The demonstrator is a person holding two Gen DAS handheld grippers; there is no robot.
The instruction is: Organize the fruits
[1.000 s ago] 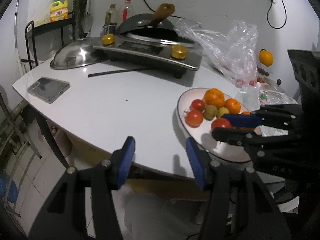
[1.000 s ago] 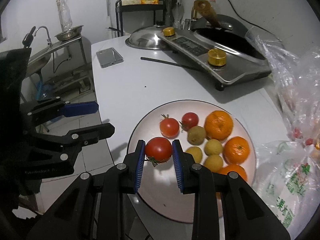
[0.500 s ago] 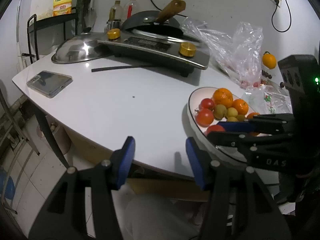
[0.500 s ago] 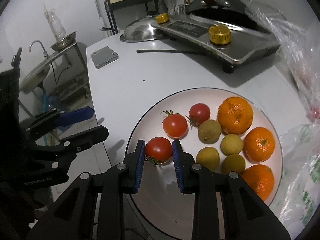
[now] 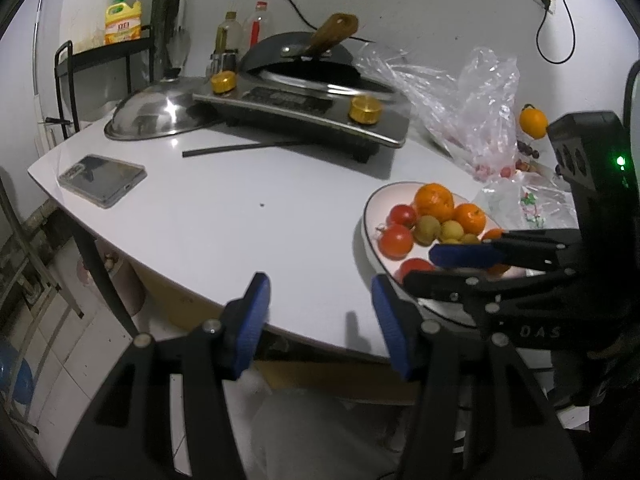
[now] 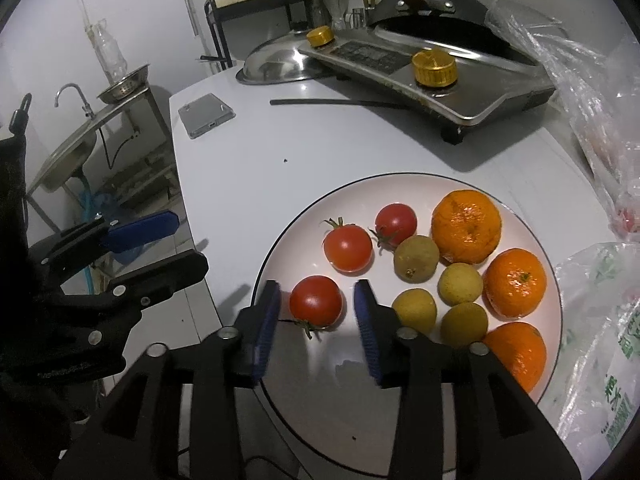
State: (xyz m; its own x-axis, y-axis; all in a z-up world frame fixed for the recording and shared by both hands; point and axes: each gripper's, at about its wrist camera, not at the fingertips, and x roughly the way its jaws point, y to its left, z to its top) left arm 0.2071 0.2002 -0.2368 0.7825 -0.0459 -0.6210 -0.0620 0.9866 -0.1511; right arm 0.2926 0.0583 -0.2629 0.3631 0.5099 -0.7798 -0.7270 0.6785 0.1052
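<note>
On a glossy white table (image 6: 240, 184), a round, pale plate (image 6: 352, 408) with a thin dark rim carries smooth red tomatoes, dimpled oranges (image 6: 466, 226) and small, dull yellow-green fruits (image 6: 459, 283). Nearest the plate's front edge, one tomato (image 6: 316, 301) rests on the glaze with its green stem turned toward the camera, lying between the blue ribbed pads of the right gripper (image 6: 318, 320); its jaws have just been opening, and a sliver of space shows on either side of the fruit, so neither pad presses on it. Two more tomatoes (image 6: 347, 247) sit just behind it, beside the largest orange. Off the table's near edge, the left gripper (image 5: 318, 320) hangs with its blue pads parted and nothing between them, well apart from the plate. Farther back stand a brushed-steel stove (image 6: 420, 68) with two ridged brass-coloured knobs, a black pan (image 6: 432, 16) with a wooden handle, a domed metal lid (image 6: 276, 62), a thin black stick (image 6: 336, 102) and a flat phone (image 6: 206, 115) in a clear case. Crinkled clear plastic bags (image 6: 600, 100) crowd the plate's right side.
</note>
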